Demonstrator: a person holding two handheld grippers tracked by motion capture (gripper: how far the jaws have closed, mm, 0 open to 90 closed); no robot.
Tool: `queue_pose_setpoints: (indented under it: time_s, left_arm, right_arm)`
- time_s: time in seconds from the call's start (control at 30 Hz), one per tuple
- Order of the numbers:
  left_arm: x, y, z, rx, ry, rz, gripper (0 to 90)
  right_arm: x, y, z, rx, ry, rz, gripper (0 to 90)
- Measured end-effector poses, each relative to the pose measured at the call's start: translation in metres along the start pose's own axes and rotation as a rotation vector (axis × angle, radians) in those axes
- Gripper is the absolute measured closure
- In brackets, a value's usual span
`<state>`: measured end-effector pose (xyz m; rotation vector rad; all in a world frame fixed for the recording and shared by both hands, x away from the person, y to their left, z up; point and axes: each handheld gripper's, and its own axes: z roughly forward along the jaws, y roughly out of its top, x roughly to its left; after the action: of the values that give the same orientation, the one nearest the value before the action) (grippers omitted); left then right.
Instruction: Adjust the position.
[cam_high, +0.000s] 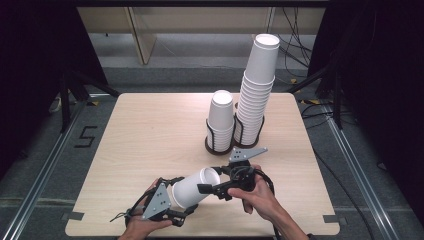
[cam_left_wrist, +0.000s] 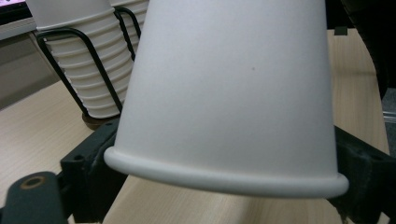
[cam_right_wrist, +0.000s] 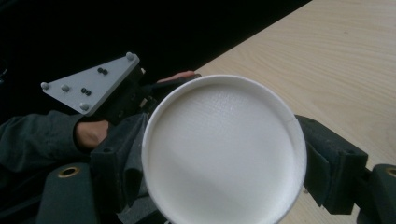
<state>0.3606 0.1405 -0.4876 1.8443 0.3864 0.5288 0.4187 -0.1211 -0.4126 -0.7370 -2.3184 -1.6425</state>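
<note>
Left tongs (cam_high: 186, 210) and right tongs (cam_high: 204, 189) are both clamped on one white paper cup (cam_high: 195, 188), held on its side above the near tabletop (cam_high: 145, 135). Farther back, a short cup stack (cam_high: 221, 119) and a tall cup stack (cam_high: 256, 90) are seated in black wire holders.

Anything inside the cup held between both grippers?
The right gripper view looks at the cup's flat closed base, so its inside is hidden. In the left gripper view its rolled rim faces away, opening unseen.
</note>
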Motion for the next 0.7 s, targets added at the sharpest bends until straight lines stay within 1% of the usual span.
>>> queue_pose_setpoints:
  time_s: [0.03,0.07,0.1,0.13,0.17,0.2,0.23,0.27,0.3,0.33,0.37,0.4,0.43,0.47,0.5,0.53,0.57,0.6,0.63,0.67,0.7]
  left_arm:
    - [0.0,0.0,-0.001,0.009,-0.005,0.007,12.8]
    - [0.001,0.0,-0.001,0.012,-0.006,0.009,13.7]
    - [0.001,0.001,-0.001,0.017,-0.008,0.012,13.7]
    - [0.001,0.001,-0.001,0.024,-0.011,0.017,14.3]
    - [0.002,0.001,-0.001,0.033,-0.01,0.027,14.3]
    - [0.001,0.001,-0.001,0.039,-0.013,0.025,14.6]
    - [0.001,0.001,-0.001,0.049,-0.019,0.03,14.8]
    - [0.001,0.001,-0.001,0.05,-0.025,0.03,15.0]
    - [0.001,0.001,-0.001,0.065,-0.026,0.036,15.2]
    - [0.001,0.001,0.0,0.086,-0.032,0.041,15.2]
    - [0.001,0.0,0.0,0.097,-0.029,0.05,15.3]
    - [0.001,0.0,0.0,0.118,-0.032,0.062,15.2]
    - [0.001,0.0,0.001,0.13,-0.036,0.062,15.2]
    - [0.001,-0.001,0.002,0.141,-0.04,0.059,15.3]
    - [0.001,0.0,0.002,0.16,-0.05,0.057,15.3]
    - [0.001,-0.001,0.003,0.175,-0.052,0.068,15.3]
    - [0.001,-0.001,0.003,0.194,-0.052,0.072,15.3]
    - [0.0,-0.001,0.003,0.208,-0.057,0.08,15.3]
    - [-0.001,0.0,0.003,0.228,-0.071,0.083,15.3]
    - [-0.002,0.0,0.004,0.237,-0.072,0.096,15.3]
    - [-0.004,0.001,0.004,0.25,-0.075,0.099,15.4]
  right_arm:
    - [-0.001,0.0,0.0,0.003,-0.001,-0.007,23.8]
    - [-0.001,0.0,-0.001,0.02,-0.005,-0.006,23.6]
    - [-0.001,0.0,-0.001,0.02,-0.005,-0.006,23.6]
    - [-0.003,-0.001,-0.001,0.025,0.007,-0.016,23.5]
    - [-0.003,-0.001,-0.001,0.025,0.007,-0.016,23.5]
    - [-0.002,0.0,-0.001,0.038,-0.011,-0.019,23.4]
    - [-0.002,0.0,-0.001,0.049,-0.009,-0.02,23.2]
    - [-0.002,-0.001,-0.002,0.058,-0.019,-0.034,22.6]
    - [-0.002,0.0,-0.002,0.069,-0.023,-0.034,21.6]
    - [-0.002,0.0,-0.003,0.075,-0.029,-0.043,20.7]
    - [-0.003,0.001,-0.003,0.085,-0.033,-0.054,19.2]
    - [-0.001,0.001,-0.005,0.096,-0.046,-0.053,18.3]
    - [-0.001,0.002,-0.006,0.107,-0.059,-0.074,17.7]
    - [-0.001,0.003,-0.007,0.124,-0.076,-0.116,17.4]
    - [0.001,0.004,-0.009,0.142,-0.09,-0.145,17.2]
    - [0.002,0.005,-0.009,0.156,-0.107,-0.161,16.9]
    - [0.004,0.005,-0.01,0.184,-0.115,-0.18,16.8]
    - [0.007,0.005,-0.01,0.21,-0.129,-0.218,17.1]
    - [0.008,0.005,-0.009,0.227,-0.133,-0.256,17.7]
    - [0.012,0.005,-0.008,0.274,-0.163,-0.302,17.6]
    - [0.018,0.004,-0.007,0.33,-0.181,-0.341,18.2]
